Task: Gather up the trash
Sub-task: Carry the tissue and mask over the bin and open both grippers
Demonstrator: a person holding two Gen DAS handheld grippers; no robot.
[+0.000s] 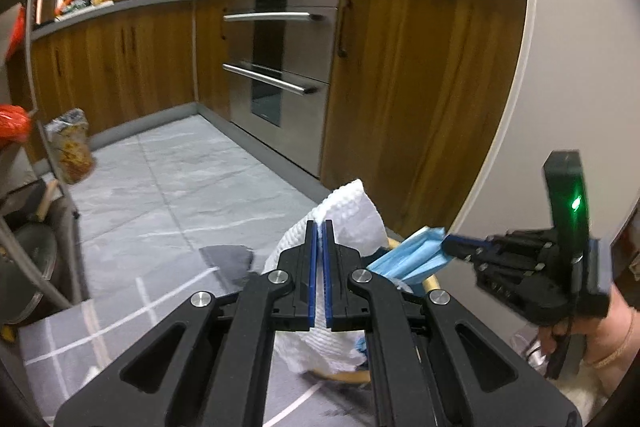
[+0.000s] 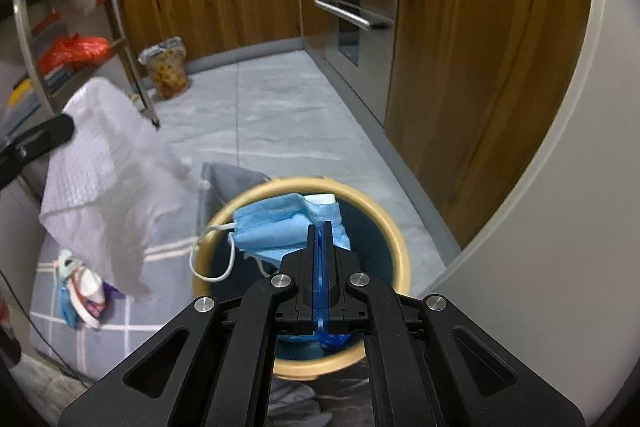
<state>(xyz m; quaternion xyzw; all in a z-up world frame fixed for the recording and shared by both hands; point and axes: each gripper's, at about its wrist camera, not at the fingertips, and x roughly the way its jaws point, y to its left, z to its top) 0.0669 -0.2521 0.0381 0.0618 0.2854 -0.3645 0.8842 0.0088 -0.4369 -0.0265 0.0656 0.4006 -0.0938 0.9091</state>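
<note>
- Left gripper [image 1: 319, 227]: its blue-padded fingers are clamped on a white quilted paper towel [image 1: 352, 211]. In the right wrist view the towel hangs as a loose sheet to the left of the bin, not yet over its opening.
- Loose items on the mat: a small crumpled multicoloured wrapper or packet [image 2: 82, 287] lies to the left of the bin. What it is cannot be told through the blur. Judged as trash not yet collected.
- Round waste bin with a tan rim and dark blue interior [image 2: 400, 247]: it stands on the floor near a white curved wall. Its contents cannot be made out.
- Right gripper [image 2: 319, 227]: its fingers are pinched on a light blue disposable face mask [image 2: 280, 227], whose white ear loop droops across the rim. The mask is held directly above the bin mouth.
- Progress, as a judgement: both pieces are picked up but neither is released. The mask is placed ready for dropping; the towel needs carrying over the bin.
- Surface: a grey mat with white grid lines [image 2: 132, 327] over pale grey marbled floor tiles [image 2: 280, 115].
- Room: a kitchen with brown wooden cabinets [image 1: 420, 75], a grey countertop, and a stainless steel built-in oven [image 1: 280, 67]. A metal shelf rack holding red bags stands at far left, with a second lined bin beside it.
</note>
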